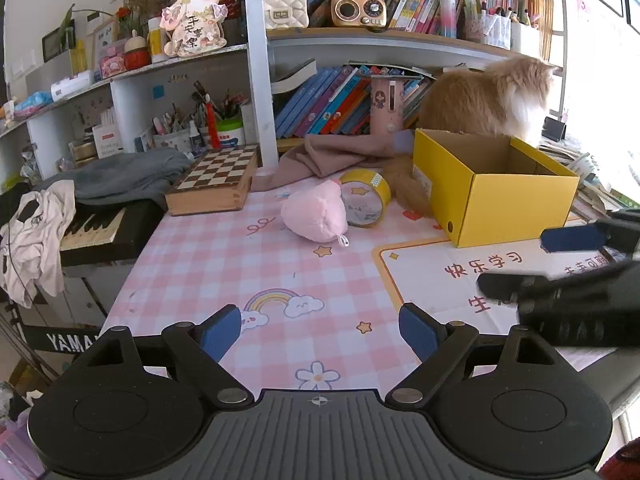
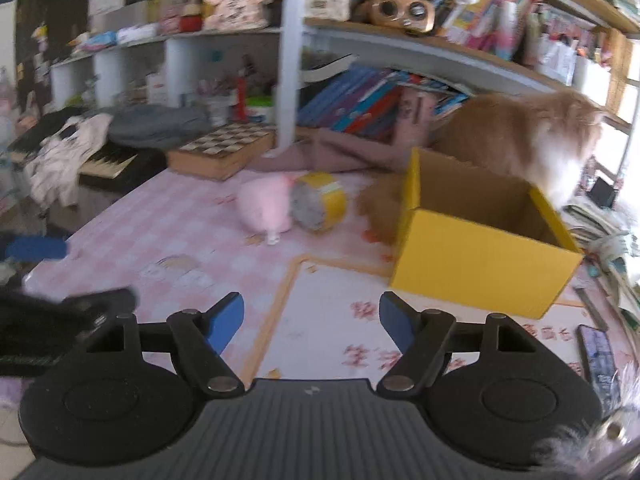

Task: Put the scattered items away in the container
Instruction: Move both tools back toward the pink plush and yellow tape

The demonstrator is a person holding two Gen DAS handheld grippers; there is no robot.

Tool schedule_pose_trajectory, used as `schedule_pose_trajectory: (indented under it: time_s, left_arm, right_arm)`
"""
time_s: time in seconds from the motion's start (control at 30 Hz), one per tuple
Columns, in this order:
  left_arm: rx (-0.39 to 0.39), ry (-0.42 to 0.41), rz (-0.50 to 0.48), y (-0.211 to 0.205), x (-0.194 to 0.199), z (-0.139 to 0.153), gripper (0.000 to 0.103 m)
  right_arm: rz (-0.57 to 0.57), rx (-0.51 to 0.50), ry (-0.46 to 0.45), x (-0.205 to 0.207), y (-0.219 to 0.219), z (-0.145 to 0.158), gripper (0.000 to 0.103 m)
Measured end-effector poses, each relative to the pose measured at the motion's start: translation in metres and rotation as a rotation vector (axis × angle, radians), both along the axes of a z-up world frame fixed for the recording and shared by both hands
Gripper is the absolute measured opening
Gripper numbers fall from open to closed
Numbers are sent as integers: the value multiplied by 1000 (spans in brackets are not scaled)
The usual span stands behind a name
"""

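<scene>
A pink plush toy (image 1: 314, 216) (image 2: 266, 208) lies on the pink checked tablecloth (image 1: 224, 264), touching a yellow tape roll (image 1: 366, 200) (image 2: 318, 204) just to its right. Right of both stands an open yellow cardboard box (image 1: 492, 184) (image 2: 476, 272); the part of its inside that shows is bare. My left gripper (image 1: 320, 328) hovers open over the near side of the table with nothing between its fingers. My right gripper (image 2: 312, 320) is open too, also holding nothing, in front of the box. Each gripper shows at the edge of the other's view (image 1: 532, 264) (image 2: 76, 276).
An orange and white cat (image 1: 492, 96) (image 2: 528, 136) stands behind the box, its tail beside the tape. A wooden chessboard box (image 1: 214, 184), a brown cloth (image 1: 320, 156) and crowded shelves line the back. A keyboard (image 1: 92, 232) sits left; a phone (image 2: 598, 356) lies right.
</scene>
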State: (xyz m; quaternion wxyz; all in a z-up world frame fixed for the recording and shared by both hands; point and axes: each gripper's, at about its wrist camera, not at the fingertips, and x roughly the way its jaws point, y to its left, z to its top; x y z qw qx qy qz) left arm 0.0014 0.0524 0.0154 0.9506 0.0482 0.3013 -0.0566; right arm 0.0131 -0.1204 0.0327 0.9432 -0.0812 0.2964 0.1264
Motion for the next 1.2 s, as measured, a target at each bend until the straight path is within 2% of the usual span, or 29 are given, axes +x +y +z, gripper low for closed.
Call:
schedule_pose_trajectory:
  time_s: [0.07, 0.33, 0.63, 0.83, 1.2]
  left_arm:
    - [6, 4, 6, 0, -2, -1, 88]
    - [-11, 4, 17, 4, -10, 0, 88]
    - [-12, 19, 36, 1, 3, -5, 89]
    - [-18, 40, 56, -4, 33, -11, 88]
    - [-28, 56, 85, -16, 109, -18, 88]
  right_arm:
    - [3, -30, -4, -2, 7, -1, 72]
    - [6, -9, 5, -8, 9, -1, 74]
    - [11, 4, 22, 4, 6, -5, 75]
    - [20, 0, 28, 32, 2, -11, 75]
    - [55, -5, 25, 124, -6, -14, 74]
